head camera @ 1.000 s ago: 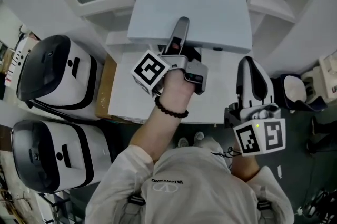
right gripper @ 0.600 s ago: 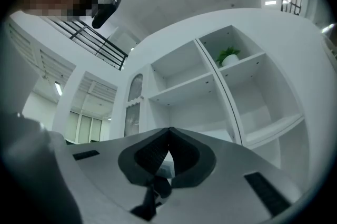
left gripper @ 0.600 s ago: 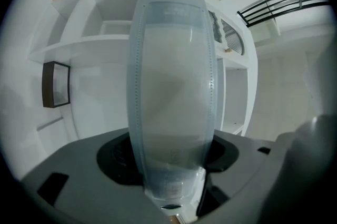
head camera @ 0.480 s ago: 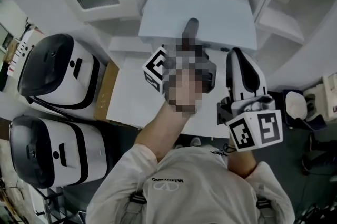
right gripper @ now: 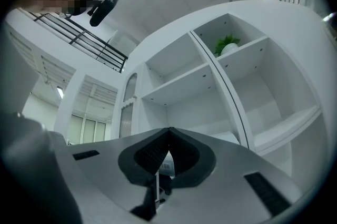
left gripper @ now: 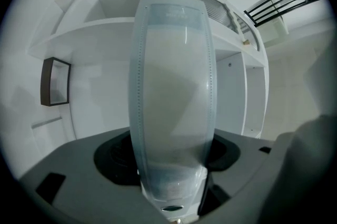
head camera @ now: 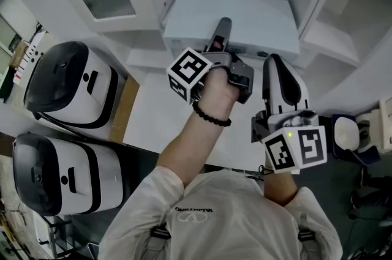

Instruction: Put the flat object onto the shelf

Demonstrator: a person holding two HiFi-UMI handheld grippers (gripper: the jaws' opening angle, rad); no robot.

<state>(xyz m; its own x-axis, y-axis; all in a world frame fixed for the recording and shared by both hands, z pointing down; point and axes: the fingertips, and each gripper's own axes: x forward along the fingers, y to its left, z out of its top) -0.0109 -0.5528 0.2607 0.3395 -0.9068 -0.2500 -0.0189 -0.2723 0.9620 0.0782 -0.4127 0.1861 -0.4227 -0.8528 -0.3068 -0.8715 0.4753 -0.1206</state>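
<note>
White shelving [head camera: 327, 38] fills the head view from 12 to 2 o'clock, with a pale worktop [head camera: 153, 112] below it and two rounded white-and-black machines [head camera: 61, 84] parked out of the way at 8 and 9 o'clock. The flat object [head camera: 245, 14], a broad white panel, lies at 12 o'clock just ahead of the person's raised left arm. It looks level over the white unit there, though whether it bears on a shelf board cannot be told. The left gripper [head camera: 219, 38] has it by the near edge, likely because a thin sheet slides in level most easily when held from behind. In the left gripper view the panel stands straight up between the jaws and runs away toward the shelf boards. The jaws are opening, yet both pads appear to touch its faces, so the release seems begun rather than finished, and the placing step looks close to its end. The right gripper [head camera: 278, 72] hangs at 4 o'clock, well apart from the panel, its jaws pressed together on nothing. Its tips point up at open compartments, one of them, at 1 o'clock in its own view, holding a small plant [right gripper: 226, 45]. It is probably held aside so that it does not knock the sheet. One risk is that the panel tips off if its near edge overhangs.
</note>
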